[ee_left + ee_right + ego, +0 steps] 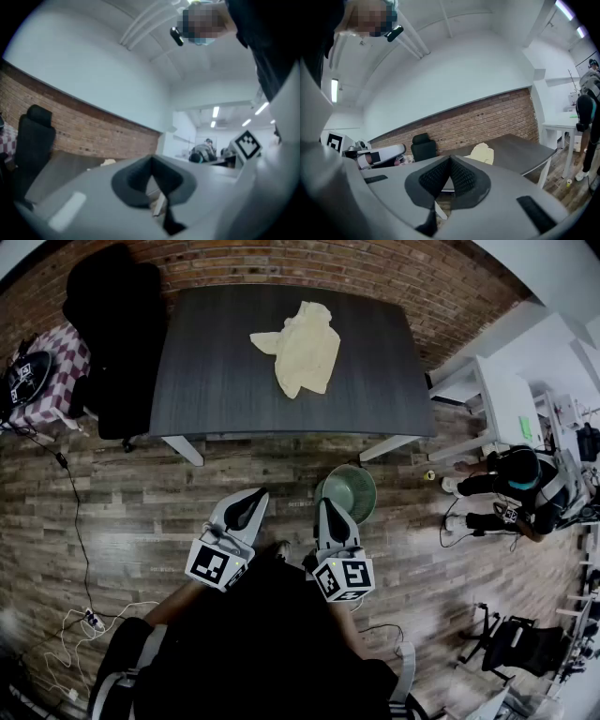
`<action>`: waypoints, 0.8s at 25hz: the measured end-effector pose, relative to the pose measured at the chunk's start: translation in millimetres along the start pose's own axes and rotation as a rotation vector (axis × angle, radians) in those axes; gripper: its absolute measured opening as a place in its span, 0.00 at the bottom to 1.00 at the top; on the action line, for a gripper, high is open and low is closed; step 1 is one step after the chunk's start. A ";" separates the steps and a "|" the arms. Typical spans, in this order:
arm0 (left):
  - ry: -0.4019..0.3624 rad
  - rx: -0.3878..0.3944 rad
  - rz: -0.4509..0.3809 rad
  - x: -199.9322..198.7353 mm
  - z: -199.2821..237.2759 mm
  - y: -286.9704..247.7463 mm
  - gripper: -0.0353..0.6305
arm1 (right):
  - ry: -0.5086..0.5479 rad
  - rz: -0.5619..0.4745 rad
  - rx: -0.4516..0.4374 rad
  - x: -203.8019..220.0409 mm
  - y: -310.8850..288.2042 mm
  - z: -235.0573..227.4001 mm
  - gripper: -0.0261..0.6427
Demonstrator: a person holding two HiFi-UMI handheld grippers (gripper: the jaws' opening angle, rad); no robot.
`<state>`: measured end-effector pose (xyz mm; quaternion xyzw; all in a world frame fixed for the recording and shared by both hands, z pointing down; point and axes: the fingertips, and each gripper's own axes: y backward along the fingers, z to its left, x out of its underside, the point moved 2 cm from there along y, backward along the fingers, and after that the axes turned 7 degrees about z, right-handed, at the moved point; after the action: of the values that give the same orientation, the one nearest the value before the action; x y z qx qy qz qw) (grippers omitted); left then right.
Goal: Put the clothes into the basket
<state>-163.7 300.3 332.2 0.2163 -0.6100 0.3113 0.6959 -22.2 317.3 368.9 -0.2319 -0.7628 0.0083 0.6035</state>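
Observation:
A pale yellow cloth (pixel 302 351) lies crumpled on the dark grey table (pixel 216 381), toward its far middle. On the wood floor in front of the table stands a round green basket (pixel 352 491). I hold both grippers over the floor, short of the table. My left gripper (pixel 256 495) is shut and holds nothing. My right gripper (pixel 326 504) is shut and holds nothing, its tip just left of the basket. Beyond the closed jaws, the right gripper view (pixel 450 160) shows the cloth (pixel 482 153) on the table (pixel 520 151). The left gripper view (pixel 151 159) shows the cloth (pixel 108 162) small and far.
A black office chair (pixel 117 334) stands at the table's left end, with a checkered seat (pixel 56 362) beyond it. A white desk (pixel 506 404) and a crouching person (pixel 511 486) are at the right. Cables (pixel 84 615) lie on the floor at the left. A brick wall backs the table.

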 end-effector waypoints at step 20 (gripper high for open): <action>-0.032 0.012 0.047 10.4 -15.2 -19.9 0.06 | -0.017 0.014 -0.012 2.0 5.9 -21.2 0.05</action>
<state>-138.3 298.3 341.5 0.2111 -0.6241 0.3279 0.6770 -0.9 317.6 374.8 -0.2407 -0.7664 0.0101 0.5955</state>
